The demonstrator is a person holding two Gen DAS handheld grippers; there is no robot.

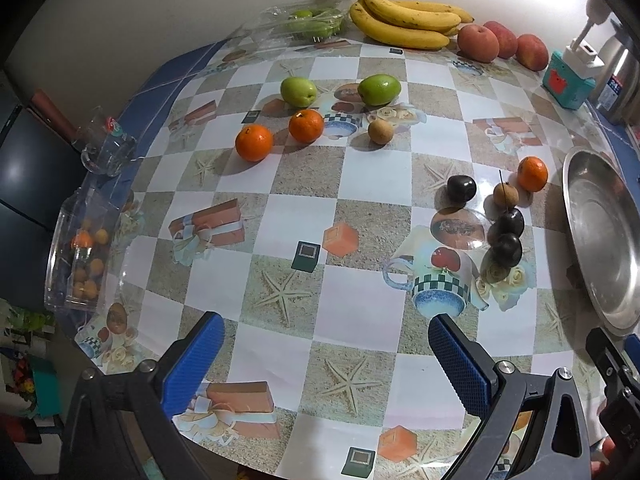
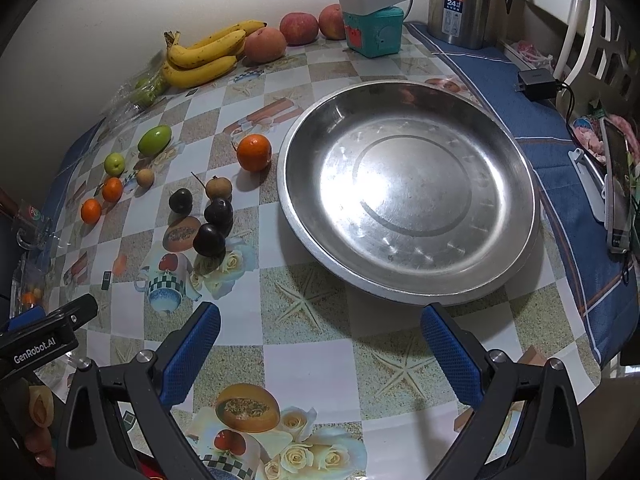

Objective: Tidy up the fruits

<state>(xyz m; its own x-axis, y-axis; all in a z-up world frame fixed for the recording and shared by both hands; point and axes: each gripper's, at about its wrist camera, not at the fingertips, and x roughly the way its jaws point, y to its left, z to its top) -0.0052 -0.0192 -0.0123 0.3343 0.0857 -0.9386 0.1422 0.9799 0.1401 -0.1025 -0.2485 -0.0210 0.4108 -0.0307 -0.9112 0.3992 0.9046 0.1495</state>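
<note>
A wide steel dish (image 2: 408, 284) sits empty on the patterned table, its rim (image 1: 576, 216) also at the left wrist view's right edge. Left of it lie an orange (image 2: 253, 152), a brown longan (image 2: 218, 187) and three dark plums (image 2: 209, 240). Farther left are two more oranges (image 1: 253, 142), two green fruits (image 1: 298, 91) and another longan (image 1: 380, 131). Bananas (image 1: 404, 20) and red apples (image 1: 478, 43) line the wall. My left gripper (image 1: 324, 356) hovers open over the table's near edge. My right gripper (image 2: 320, 344) is open just in front of the dish, holding nothing.
A clear box of small orange fruits (image 1: 82, 256) and a glass mug (image 1: 106, 148) stand at the table's left edge. A bag of green fruit (image 1: 312, 22) lies by the wall. A teal box with a power strip (image 2: 374, 30), a steel kettle (image 2: 464, 0) and a phone (image 2: 618, 184) sit right.
</note>
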